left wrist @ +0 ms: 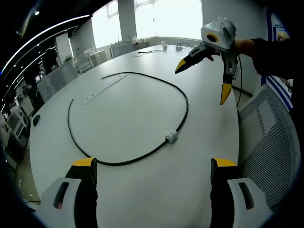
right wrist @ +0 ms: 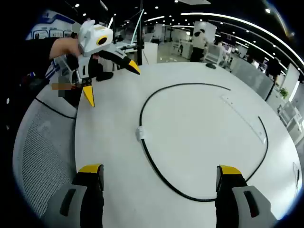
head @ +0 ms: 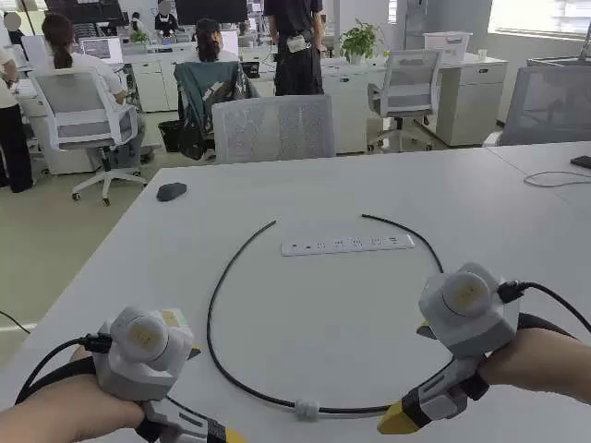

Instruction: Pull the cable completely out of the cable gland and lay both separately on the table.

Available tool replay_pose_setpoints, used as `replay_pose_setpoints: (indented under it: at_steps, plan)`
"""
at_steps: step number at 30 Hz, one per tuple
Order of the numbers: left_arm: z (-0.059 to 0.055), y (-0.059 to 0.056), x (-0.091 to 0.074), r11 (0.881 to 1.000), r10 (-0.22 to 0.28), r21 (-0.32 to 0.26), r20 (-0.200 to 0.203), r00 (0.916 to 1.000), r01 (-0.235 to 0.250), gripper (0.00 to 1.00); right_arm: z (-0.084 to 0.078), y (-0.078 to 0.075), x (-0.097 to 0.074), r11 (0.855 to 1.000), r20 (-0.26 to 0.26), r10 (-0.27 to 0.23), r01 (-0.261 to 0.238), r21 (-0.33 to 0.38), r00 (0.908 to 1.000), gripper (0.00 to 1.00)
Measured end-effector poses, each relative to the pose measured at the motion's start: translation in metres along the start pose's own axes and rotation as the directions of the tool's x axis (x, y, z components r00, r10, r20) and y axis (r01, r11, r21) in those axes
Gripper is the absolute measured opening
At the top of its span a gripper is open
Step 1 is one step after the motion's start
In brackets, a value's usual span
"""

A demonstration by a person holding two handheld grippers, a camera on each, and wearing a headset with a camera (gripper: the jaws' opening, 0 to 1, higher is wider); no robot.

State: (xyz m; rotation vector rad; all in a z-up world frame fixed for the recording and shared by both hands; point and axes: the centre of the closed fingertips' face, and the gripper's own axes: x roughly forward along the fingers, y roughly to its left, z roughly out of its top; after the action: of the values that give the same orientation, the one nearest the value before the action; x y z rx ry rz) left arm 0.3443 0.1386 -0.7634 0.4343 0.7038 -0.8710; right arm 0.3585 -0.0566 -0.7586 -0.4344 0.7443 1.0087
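**Hovering open-handed, with the gland not yet gripped**

The task is at its opening step: the approach. The black cable (head: 210, 318) lies in a wide loop on the white worktop (head: 443, 194), its 2 free ends pointing toward the power strip (head: 348, 245) on the far side. The white cable gland (head: 306, 407) sits threaded on the near arc of that loop, close to the person's edge of the worktop and roughly between the 2 grippers.

The left gripper (right wrist: 112, 85) is held above the worktop on the gland's left. Its fingers (left wrist: 85, 164) are spread wide with nothing between them. The right gripper (left wrist: 200, 86) hangs on the gland's right, and its fingers (right wrist: 228, 171) are likewise apart and empty. Neither touches the cable or the gland.

Nothing of the task looks done: gland and cable are 1 assembly, and no part has been lifted.

The next move, as I judge it, calls for 2 separate holds. 1 gripper should close on the gland's body, the other on the cable just beside it, so the pull runs along the cable's own line and not across it. The gland is small and pale against a pale worktop, so the descent needs care to catch it squarely. A long run of cable lies on either side of the gland, so a single pull will probably not clear it, and several re-grips along the cable seem likely.
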Motion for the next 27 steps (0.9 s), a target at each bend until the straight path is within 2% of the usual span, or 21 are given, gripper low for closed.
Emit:
replay_pose_setpoints:
  at_steps: [3,6,9,15,16,18,19,22,27]
  plan:
    - [-0.002,0.004,-0.001,1.0,0.006,-0.011,-0.004,1.0,-0.006,1.0,0.0,-0.008,-0.001,0.999,0.001,-0.029,0.029,-0.017,0.9996,1.0]
    - [0.0,0.003,-0.001,1.0,0.002,-0.024,0.005,1.0,-0.002,1.0,-0.001,-0.01,-0.002,1.0,0.004,-0.029,0.029,-0.003,0.9996,1.0]
    - [-0.001,0.005,0.001,1.0,0.006,-0.023,-0.004,1.0,-0.006,1.0,-0.002,-0.011,-0.002,0.999,0.001,-0.039,0.039,-0.011,0.9992,1.0]
    - [-0.004,0.004,0.001,1.0,-0.002,-0.028,-0.016,0.9999,0.001,1.0,-0.002,-0.004,-0.001,1.0,0.004,-0.019,0.019,-0.008,0.9998,1.0]
    - [-0.003,0.003,0.001,0.999,-0.008,-0.038,-0.012,0.9999,0.007,1.0,-0.001,0.001,0.0,1.0,0.013,0.004,-0.004,-0.011,0.9999,1.0]
    - [0.002,-0.002,0.001,0.996,-0.032,-0.083,0.015,0.9994,0.033,1.0,-0.004,0.003,0.001,1.0,-0.002,0.004,-0.004,-0.011,1.0,1.0]
    - [0.002,-0.001,0.001,0.996,-0.029,-0.087,0.016,0.9994,0.03,1.0,-0.005,0.003,0.001,1.0,-0.002,0.003,-0.004,-0.015,1.0,1.0]
    - [0.0,0.004,0.001,0.999,-0.008,-0.042,0.001,1.0,0.008,1.0,-0.005,0.003,0.002,1.0,-0.001,0.008,-0.008,-0.005,1.0,1.0]
    - [-0.003,0.003,0.001,0.999,-0.009,-0.048,-0.004,0.9999,0.009,1.0,-0.006,0.002,0.002,1.0,-0.009,0.007,-0.007,-0.014,0.9999,1.0]
